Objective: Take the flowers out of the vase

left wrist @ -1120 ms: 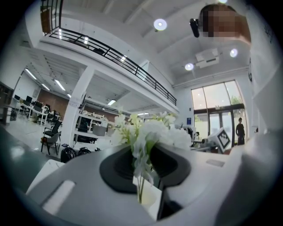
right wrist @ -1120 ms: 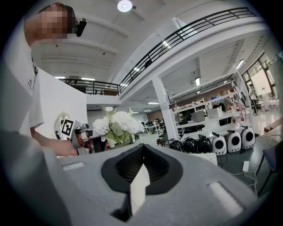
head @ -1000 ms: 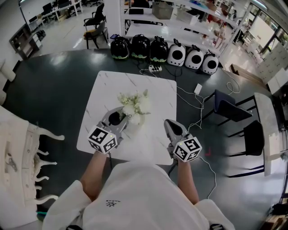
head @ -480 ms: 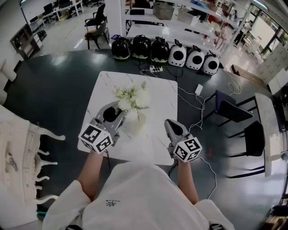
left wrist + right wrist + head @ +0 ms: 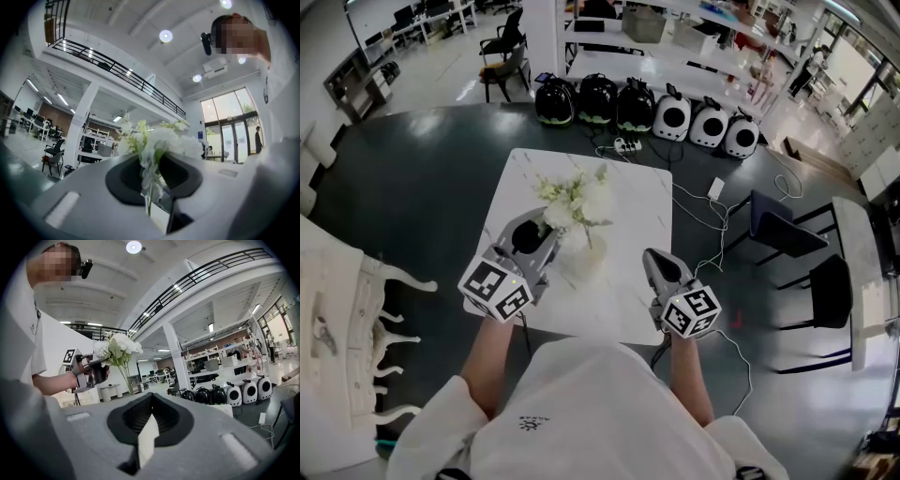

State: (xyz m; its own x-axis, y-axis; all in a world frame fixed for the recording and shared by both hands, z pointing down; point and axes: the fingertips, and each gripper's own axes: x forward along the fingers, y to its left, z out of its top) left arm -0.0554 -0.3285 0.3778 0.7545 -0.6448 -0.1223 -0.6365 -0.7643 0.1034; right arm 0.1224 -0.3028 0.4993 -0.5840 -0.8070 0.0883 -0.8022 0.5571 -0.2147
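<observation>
two things i'd watch. state first: left tongs (image 5: 551,234) are clenched on the stems of the flowers (image 5: 574,195), just under the blooms, holding the bunch above the vase (image 5: 581,262). the vase stands near the middle of the white worktop (image 5: 628,305). right tongs (image 5: 653,259) are closed with nothing between them, over the near right part of the worktop and well apart from the vase.

risk 1: vase tips or gets dragged. in the head view the stems seem to run down toward the vase mouth, and i can't tell if their ends are clear of it. the right gripper view hides the lower ends behind its own body. if they're still inside and the lift goes sideways instead of straight up, the stems would lever on the rim, and nothing steadies the vase. pale vase on pale worktop, so a small shift would be hard to spot.

risk 2: grip. stems are thin and bunched, pinched at one narrow spot. one could slip out and fall back in or onto the worktop, or kink if squeezed harder. blooms sit right against the tongs, so petals may shed.

minor: blooms fill much of the left gripper view, so setting the bunch down would be half blind.
</observation>
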